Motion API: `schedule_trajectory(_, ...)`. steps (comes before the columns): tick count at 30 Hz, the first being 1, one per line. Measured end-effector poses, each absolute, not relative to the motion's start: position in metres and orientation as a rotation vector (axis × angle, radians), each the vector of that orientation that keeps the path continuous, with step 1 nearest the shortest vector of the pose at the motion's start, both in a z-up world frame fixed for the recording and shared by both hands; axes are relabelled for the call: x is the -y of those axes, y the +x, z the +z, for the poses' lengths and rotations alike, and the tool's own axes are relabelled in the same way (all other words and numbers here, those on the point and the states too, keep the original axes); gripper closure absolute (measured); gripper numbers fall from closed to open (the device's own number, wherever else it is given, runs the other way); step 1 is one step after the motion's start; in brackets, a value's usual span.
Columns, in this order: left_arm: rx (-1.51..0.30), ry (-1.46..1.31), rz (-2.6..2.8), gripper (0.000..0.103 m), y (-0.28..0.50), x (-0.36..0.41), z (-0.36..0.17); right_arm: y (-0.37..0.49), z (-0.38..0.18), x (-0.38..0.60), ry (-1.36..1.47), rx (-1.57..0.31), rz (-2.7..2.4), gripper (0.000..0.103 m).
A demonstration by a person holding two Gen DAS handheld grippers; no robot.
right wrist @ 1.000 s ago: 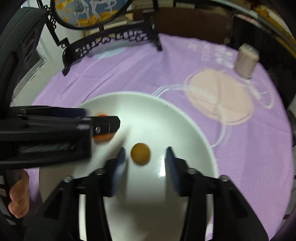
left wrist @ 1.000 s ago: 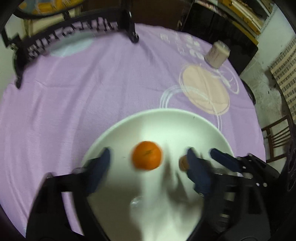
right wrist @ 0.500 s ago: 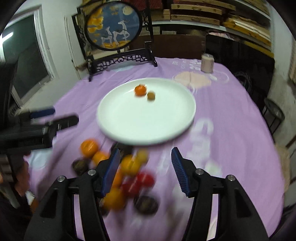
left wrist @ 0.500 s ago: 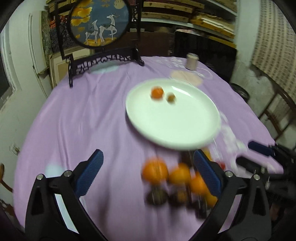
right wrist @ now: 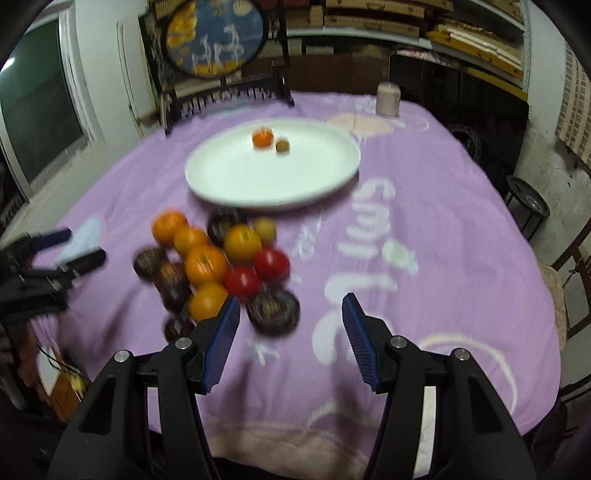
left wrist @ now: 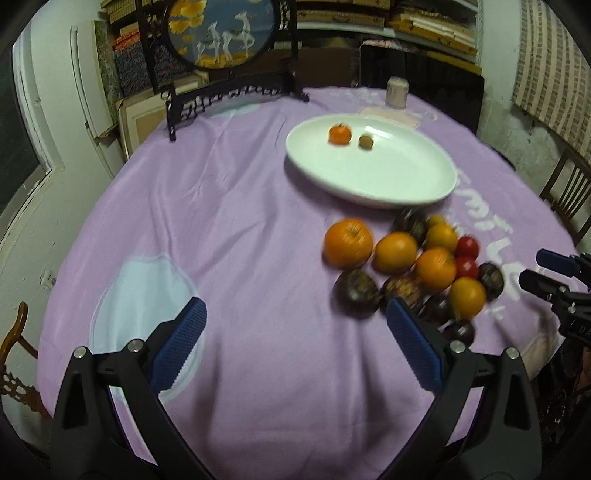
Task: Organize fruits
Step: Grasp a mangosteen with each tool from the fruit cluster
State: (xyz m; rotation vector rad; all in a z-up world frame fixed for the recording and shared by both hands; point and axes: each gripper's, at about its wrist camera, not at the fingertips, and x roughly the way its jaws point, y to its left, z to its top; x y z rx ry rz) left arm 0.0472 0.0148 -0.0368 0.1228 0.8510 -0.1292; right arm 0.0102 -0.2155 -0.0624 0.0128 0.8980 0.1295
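Note:
A white plate (left wrist: pixel 406 184) (right wrist: pixel 229 181) on the purple cloth holds a small orange (left wrist: pixel 340 134) (right wrist: pixel 262 138) and a small brown fruit (left wrist: pixel 366 141) (right wrist: pixel 282 145). In front of the plate lies a heap of fruit: oranges (left wrist: pixel 348 243) (right wrist: pixel 205 266), red tomatoes (left wrist: pixel 466 246) (right wrist: pixel 271 264) and dark purple fruits (left wrist: pixel 357 288) (right wrist: pixel 273 311). My left gripper (left wrist: pixel 295 343) is open and empty, held back over bare cloth left of the heap. My right gripper (right wrist: pixel 291 339) is open and empty, just behind the nearest dark fruit.
A beige cup (left wrist: pixel 396 92) (right wrist: pixel 387 98) stands at the table's far side. A black stand with a round painted screen (left wrist: pixel 221 33) (right wrist: pixel 216 37) stands at the far left. Wooden chairs (left wrist: pixel 569 188) flank the table. A black stool (right wrist: pixel 528 203) stands to the right.
Both grippers have pulled back from over the plate to the near side of the table. The orange and the brown fruit stay on the plate, and the fruit heap has come into view.

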Motion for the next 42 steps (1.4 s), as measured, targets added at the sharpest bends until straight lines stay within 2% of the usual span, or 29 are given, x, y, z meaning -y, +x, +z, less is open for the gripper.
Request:
schedule_trajectory(9, -0.904, 0.133, -0.122, 0.003, 0.046, -0.018, -0.053, 0.03, -0.098, 0.199, -0.025, -0.942, 0.184, 0.047)
schedule_trajectory(10, -0.912, 0.143, -0.122, 0.003, 0.046, -0.016, -0.055, 0.029, -0.098, 0.198, -0.033, -0.914, 0.187, 0.062)
schedule_trajectory(26, -0.984, 0.17, -0.144, 0.006, 0.081, 0.014, -0.089, 0.006, -0.074, 0.226, 0.074, -0.888, 0.18, 0.063)
schedule_trajectory(28, -0.981, 0.154, -0.168, 0.013, 0.084, 0.016, -0.089, 0.006, -0.074, 0.227, 0.083, -0.888, 0.182, 0.063)
schedule_trajectory(30, -0.972, 0.139, -0.197, 0.032, 0.086, 0.019, -0.087, 0.005, -0.073, 0.226, 0.085, -0.887, 0.184, 0.063)
schedule_trajectory(31, -0.96, 0.15, -0.214, 0.039, 0.085, 0.024, -0.086, 0.004, -0.073, 0.226, 0.087, -0.887, 0.185, 0.063)
schedule_trajectory(32, -0.955, 0.156, -0.235, 0.056, 0.084, 0.027, -0.085, 0.003, -0.073, 0.226, 0.088, -0.887, 0.183, 0.063)
schedule_trajectory(33, -0.954, 0.165, -0.258, 0.064, 0.081, 0.033, -0.083, 0.002, -0.072, 0.227, 0.09, -0.888, 0.182, 0.063)
schedule_trajectory(42, -0.928, 0.13, -0.291, 0.064, 0.059, 0.027, -0.061, 0.004, -0.063, 0.227, 0.12, -0.858, 0.205, 0.063)
